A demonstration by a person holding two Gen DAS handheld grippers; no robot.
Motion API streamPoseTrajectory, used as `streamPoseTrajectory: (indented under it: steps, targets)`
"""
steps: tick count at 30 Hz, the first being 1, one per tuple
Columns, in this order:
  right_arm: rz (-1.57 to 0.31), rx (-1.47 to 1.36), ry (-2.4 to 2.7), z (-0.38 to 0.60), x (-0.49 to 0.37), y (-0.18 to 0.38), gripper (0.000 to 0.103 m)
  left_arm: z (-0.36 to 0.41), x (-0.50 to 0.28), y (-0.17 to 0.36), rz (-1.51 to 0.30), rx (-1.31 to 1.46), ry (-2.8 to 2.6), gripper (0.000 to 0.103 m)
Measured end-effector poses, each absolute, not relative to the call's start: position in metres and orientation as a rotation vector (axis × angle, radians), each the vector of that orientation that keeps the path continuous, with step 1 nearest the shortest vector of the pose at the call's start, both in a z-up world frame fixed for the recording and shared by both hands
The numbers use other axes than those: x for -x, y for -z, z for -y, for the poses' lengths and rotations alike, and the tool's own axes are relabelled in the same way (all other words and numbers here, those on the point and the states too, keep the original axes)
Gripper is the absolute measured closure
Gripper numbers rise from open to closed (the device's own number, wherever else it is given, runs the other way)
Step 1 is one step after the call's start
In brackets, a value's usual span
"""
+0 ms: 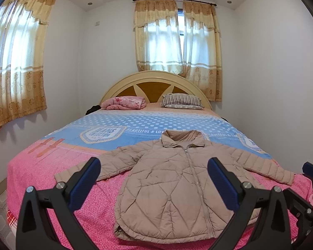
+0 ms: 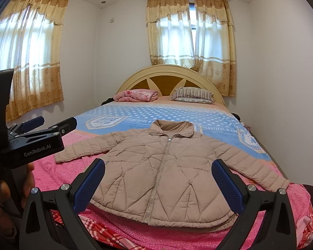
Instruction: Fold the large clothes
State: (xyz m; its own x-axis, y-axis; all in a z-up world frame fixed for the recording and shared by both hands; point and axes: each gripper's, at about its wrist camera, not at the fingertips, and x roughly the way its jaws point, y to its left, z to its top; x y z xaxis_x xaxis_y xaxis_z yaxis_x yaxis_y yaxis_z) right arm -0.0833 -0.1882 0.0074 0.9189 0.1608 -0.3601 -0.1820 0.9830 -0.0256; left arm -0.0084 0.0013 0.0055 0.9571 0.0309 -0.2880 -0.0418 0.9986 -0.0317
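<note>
A beige quilted puffer jacket (image 1: 169,189) lies face up and zipped on the pink end of the bed (image 1: 41,179), sleeves spread to both sides, collar towards the headboard. My left gripper (image 1: 154,163) hovers open above the near edge of the bed, over the jacket's left half, touching nothing. My right gripper (image 2: 158,164) is also open and empty, held above the hem of the jacket (image 2: 167,162). From the right wrist, the left gripper (image 2: 52,123) shows off to the left, its fingers apart. One blue pad (image 1: 312,169) of the right gripper pokes in at the right edge.
A folded pink blanket (image 1: 124,103) and a striped pillow (image 1: 182,101) rest by the curved headboard (image 1: 154,79). White walls close in on both sides of the bed, with curtained windows behind and to the left. A hand (image 2: 29,179) holds the left gripper's handle.
</note>
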Motion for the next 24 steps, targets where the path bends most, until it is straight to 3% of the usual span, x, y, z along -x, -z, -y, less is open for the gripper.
streamPoseTrajectory:
  steps: [24]
  targets:
    - [-0.359, 0.064, -0.177, 0.1877, 0.0819, -0.0014, 0.001, -0.0033, 0.0094, -0.0064, -0.286, 0.041, -0.04, 0.0]
